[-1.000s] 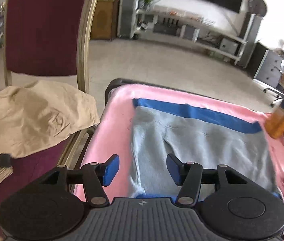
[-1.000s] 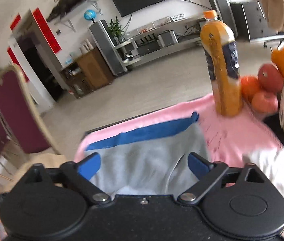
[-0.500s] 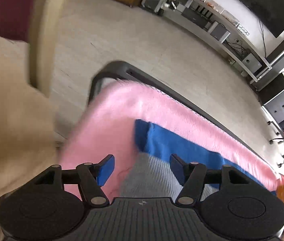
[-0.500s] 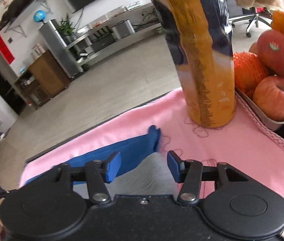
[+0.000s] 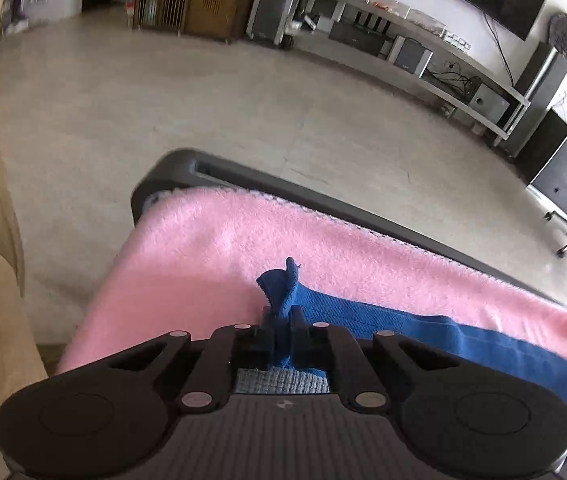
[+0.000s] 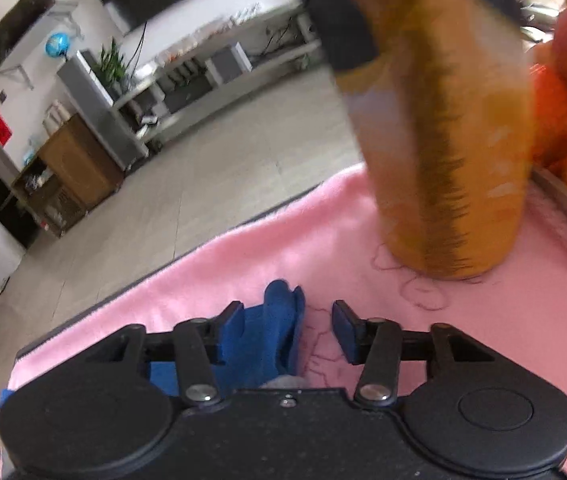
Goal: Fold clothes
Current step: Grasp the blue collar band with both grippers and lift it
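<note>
Pinching the blue waistband [image 5: 363, 320] corner, the left gripper [image 5: 281, 336] has jaws clamped; right gripper [image 6: 315, 328], jaws narrowly apart, straddles its limp five-o'clock corner.

so the blue-banded grey knit garment [image 5: 383, 324] lies on the fuzzy pink blanket [image 5: 219, 248], tall orange juice bottle [image 6: 447, 168] standing behind its right corner.

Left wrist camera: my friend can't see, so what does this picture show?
The left gripper is shut, pinching a corner of the blue waistband of a garment lying on a pink blanket. Beyond the blanket's edge there is a pale floor and a long TV shelf along the far wall.
</note>
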The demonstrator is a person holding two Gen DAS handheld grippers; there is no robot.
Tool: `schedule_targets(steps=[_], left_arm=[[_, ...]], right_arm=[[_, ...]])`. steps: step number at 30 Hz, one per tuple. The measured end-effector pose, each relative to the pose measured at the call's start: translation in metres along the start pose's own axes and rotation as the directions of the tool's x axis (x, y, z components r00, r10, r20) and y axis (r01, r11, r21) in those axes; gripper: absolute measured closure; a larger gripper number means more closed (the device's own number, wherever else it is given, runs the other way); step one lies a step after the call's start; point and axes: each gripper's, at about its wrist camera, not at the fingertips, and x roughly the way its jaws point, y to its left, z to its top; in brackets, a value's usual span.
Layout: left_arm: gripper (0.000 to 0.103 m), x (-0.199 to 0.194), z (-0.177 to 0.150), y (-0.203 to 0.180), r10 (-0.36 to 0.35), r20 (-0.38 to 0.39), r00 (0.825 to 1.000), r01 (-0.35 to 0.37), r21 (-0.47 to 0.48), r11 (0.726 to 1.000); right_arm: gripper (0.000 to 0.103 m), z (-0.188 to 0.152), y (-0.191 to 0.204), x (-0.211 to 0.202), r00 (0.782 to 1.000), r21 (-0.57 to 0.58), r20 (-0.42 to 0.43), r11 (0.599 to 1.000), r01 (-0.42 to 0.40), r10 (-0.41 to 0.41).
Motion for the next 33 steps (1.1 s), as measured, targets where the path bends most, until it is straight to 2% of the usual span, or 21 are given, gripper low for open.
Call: schedule_targets(steps=[1, 2, 3, 4, 9, 15, 21, 24, 26, 30, 31, 33], left_arm=[[0.099, -0.003, 0.000, -0.001, 0.012, 0.014, 1.000, -0.012, 0.010, 1.000], [0.099, -0.007, -0.001, -0.003, 0.023, 0.031, 0.999, -0.023, 0.016, 1.000], [0.099, -0.012, -0.001, -0.004, 0.032, 0.048, 0.998, -0.033, 0.023, 0.999], [0.099, -0.019, -0.001, -0.006, 0.039, 0.067, 0.997, -0.041, 0.033, 0.999], [0.099, -0.067, -0.004, -0.023, 0.052, 0.181, 0.982, -0.075, 0.119, 0.990], [0.099, -0.160, -0.025, -0.025, -0.021, 0.284, 0.959, -0.024, 0.153, 0.988], [0.099, -0.256, -0.076, -0.001, -0.069, 0.342, 0.937, 0.027, 0.124, 0.992], [0.099, -0.287, -0.113, 0.017, -0.080, 0.325, 0.943, 0.056, 0.082, 0.995], [0.098, -0.301, -0.149, 0.032, -0.062, 0.298, 0.952, 0.045, 0.062, 0.997], [0.091, -0.308, -0.222, 0.051, 0.011, 0.159, 0.987, -0.018, 0.043, 0.999], [0.091, -0.308, -0.239, 0.057, 0.036, 0.114, 0.993, -0.040, 0.041, 0.998], [0.095, -0.316, -0.260, 0.069, 0.082, 0.080, 0.993, -0.083, 0.012, 0.996]], right_arm=[[0.070, 0.000, 0.002, -0.001, 1.000, -0.011, 0.002, 1.000, 0.007, -0.007], [0.091, 0.000, 0.005, -0.001, 1.000, -0.021, 0.006, 1.000, 0.015, -0.015], [0.095, 0.000, 0.008, -0.002, 1.000, -0.032, 0.009, 0.999, 0.023, -0.022], [0.095, 0.001, 0.010, -0.003, 0.999, -0.043, 0.012, 0.999, 0.030, -0.030], [0.095, 0.003, 0.026, -0.058, 0.993, -0.066, 0.116, 0.998, 0.011, -0.003], [0.095, 0.005, 0.037, -0.154, 0.983, -0.044, 0.176, 0.998, -0.045, 0.052], [0.095, -0.009, 0.023, -0.261, 0.974, -0.021, 0.188, 0.992, -0.127, 0.129], [0.095, -0.029, 0.007, -0.297, 0.977, -0.017, 0.164, 0.991, -0.135, 0.136], [0.095, -0.056, -0.007, -0.314, 0.982, -0.041, 0.145, 0.992, -0.115, 0.120], [0.094, -0.130, -0.036, -0.336, 0.993, -0.099, 0.110, 0.994, -0.042, 0.053], [0.092, -0.147, -0.044, -0.339, 0.995, -0.127, 0.096, 0.992, -0.025, 0.037], [0.084, -0.174, -0.059, -0.336, 1.000, -0.156, 0.016, 0.988, -0.006, 0.009]])
